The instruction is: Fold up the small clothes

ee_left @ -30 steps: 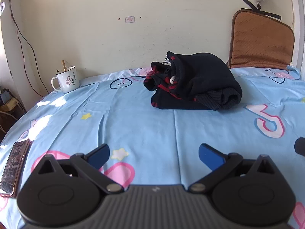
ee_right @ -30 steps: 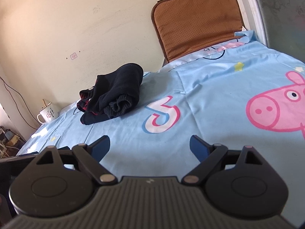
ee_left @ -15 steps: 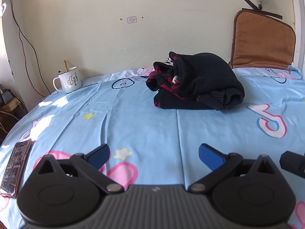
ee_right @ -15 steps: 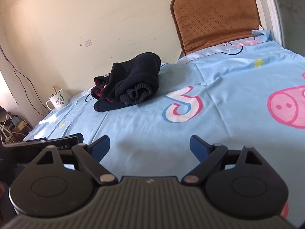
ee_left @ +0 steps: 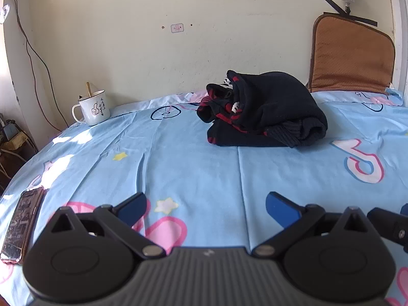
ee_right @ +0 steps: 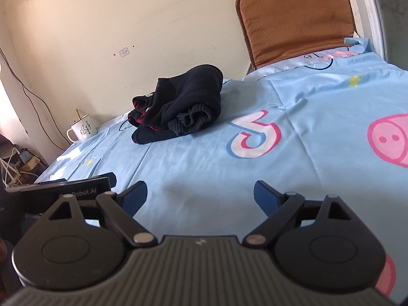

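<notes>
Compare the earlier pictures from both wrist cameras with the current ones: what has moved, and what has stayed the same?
The right gripper has swung left, so the dark garment sits nearer the centre of its view and the left gripper shows beside it. Both remain open and empty. The garment, mug and phone have not moved.

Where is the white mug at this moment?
In the left wrist view the white mug stands at the far left on the blue bedsheet, near the wall and left of the dark bundled garment.
</notes>
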